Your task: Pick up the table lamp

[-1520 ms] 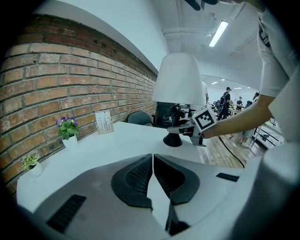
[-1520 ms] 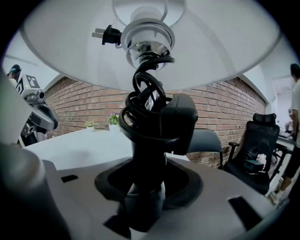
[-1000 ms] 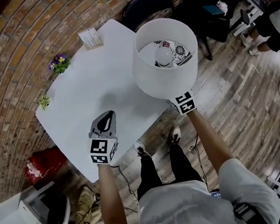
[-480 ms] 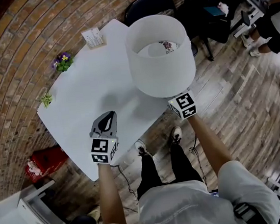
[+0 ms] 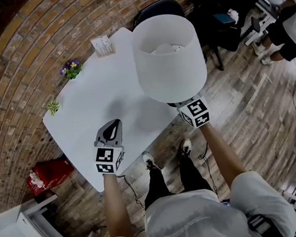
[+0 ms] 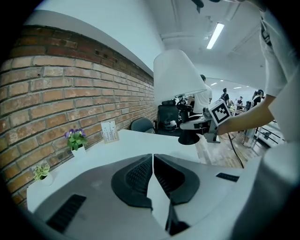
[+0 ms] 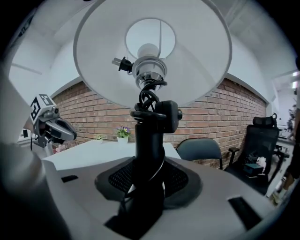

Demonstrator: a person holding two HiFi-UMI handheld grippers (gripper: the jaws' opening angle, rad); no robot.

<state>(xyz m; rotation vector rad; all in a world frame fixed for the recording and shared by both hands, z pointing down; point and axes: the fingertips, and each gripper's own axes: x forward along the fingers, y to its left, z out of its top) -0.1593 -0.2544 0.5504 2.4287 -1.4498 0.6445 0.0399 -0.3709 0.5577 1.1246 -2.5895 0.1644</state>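
Within right hand-held gripper (image 7: 140,185), table lamp (image 7: 149,133)

Open tabletop (image 5: 99,94) is stretching ahead of the left gripper (image 5: 111,130). A card (image 5: 102,44), flowers (image 5: 70,69) and a plant (image 5: 53,105) are lining the edges by the wall (image 5: 18,65), well apart. The lamp (image 5: 169,56), clamped in the right gripper (image 7: 149,183), is hanging above the right edge, before a chair (image 5: 158,7).

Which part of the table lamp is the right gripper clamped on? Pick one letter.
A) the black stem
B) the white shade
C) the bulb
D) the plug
A: in the right gripper view, the right gripper has its jaws closed on the black stem, well below the white shade.
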